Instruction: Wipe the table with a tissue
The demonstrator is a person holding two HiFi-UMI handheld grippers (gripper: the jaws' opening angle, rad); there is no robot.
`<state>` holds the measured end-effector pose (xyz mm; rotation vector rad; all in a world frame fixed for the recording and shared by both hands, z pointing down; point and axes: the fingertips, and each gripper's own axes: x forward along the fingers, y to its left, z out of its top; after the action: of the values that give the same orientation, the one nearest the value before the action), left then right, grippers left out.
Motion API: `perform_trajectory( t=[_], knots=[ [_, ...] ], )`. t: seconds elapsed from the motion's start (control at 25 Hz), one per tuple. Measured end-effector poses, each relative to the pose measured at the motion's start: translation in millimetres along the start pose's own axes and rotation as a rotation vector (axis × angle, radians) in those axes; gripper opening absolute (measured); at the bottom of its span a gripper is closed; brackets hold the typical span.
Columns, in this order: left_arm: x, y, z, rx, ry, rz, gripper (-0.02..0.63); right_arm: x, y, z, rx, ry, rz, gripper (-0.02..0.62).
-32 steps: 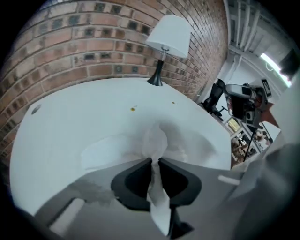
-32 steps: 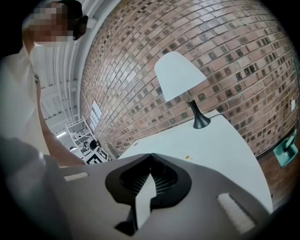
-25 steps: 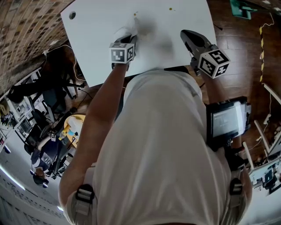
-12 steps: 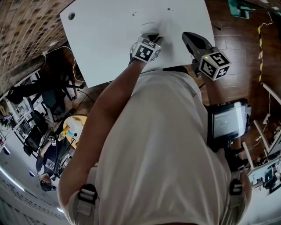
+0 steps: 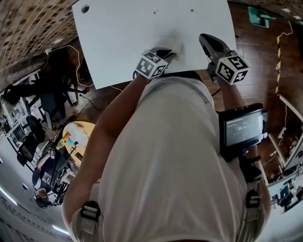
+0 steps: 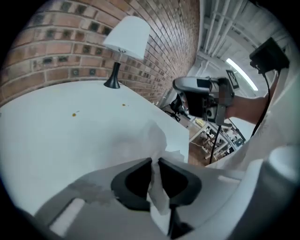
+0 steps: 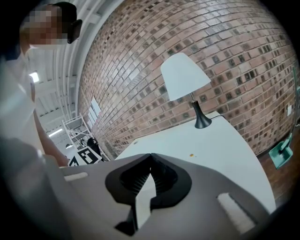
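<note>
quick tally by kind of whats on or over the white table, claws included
tissue: 1
lamp: 1
yellowish specks: 2
claws: 2, the left claw shut on the tissue and the right claw shut on nothing
total: 6

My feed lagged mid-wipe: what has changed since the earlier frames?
The left gripper, clamped on the tissue, swept across the table toward the right gripper and the near edge. Nothing was taken or released. The right gripper stayed where it was, shut and empty; the far specks remain.
</note>
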<state>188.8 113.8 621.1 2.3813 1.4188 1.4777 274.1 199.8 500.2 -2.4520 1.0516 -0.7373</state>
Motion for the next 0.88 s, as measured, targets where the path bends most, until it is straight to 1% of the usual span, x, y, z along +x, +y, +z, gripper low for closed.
perform_trajectory(
  t=[0.08,0.16,0.28,0.4,0.48,0.68,0.88],
  knots=[
    [-18.9,10.8,2.0,-0.032,-0.072,0.017,0.04,3.7,11.8,2.1,-0.002,-0.017,-0.015,0.007],
    [-36.8,22.2,-1.0,-0.057,-0.126,0.05,0.04,4.4,26.6,-0.4,-0.012,-0.022,-0.026,0.008],
    [-62.4,42.5,-10.9,-0.092,-0.194,0.109,0.04,5.8,49.8,-7.9,-0.06,-0.006,-0.043,0.008],
    [-83.1,58.6,-21.2,-0.127,-0.249,0.142,0.04,6.3,70.0,-12.9,-0.09,-0.009,-0.057,0.007],
    [-89.2,69.3,-20.8,-0.138,-0.266,0.165,0.04,7.7,74.9,-13.4,-0.1,-0.014,-0.061,0.007],
    [-96.7,89.7,-16.4,-0.146,-0.267,0.223,0.04,14.6,82.8,-11.1,-0.135,-0.01,-0.052,0.006],
    [-96.9,96.8,-14.2,-0.145,-0.284,0.245,0.04,16.2,83.0,-11.8,-0.146,-0.005,-0.051,0.007]
  ],
)
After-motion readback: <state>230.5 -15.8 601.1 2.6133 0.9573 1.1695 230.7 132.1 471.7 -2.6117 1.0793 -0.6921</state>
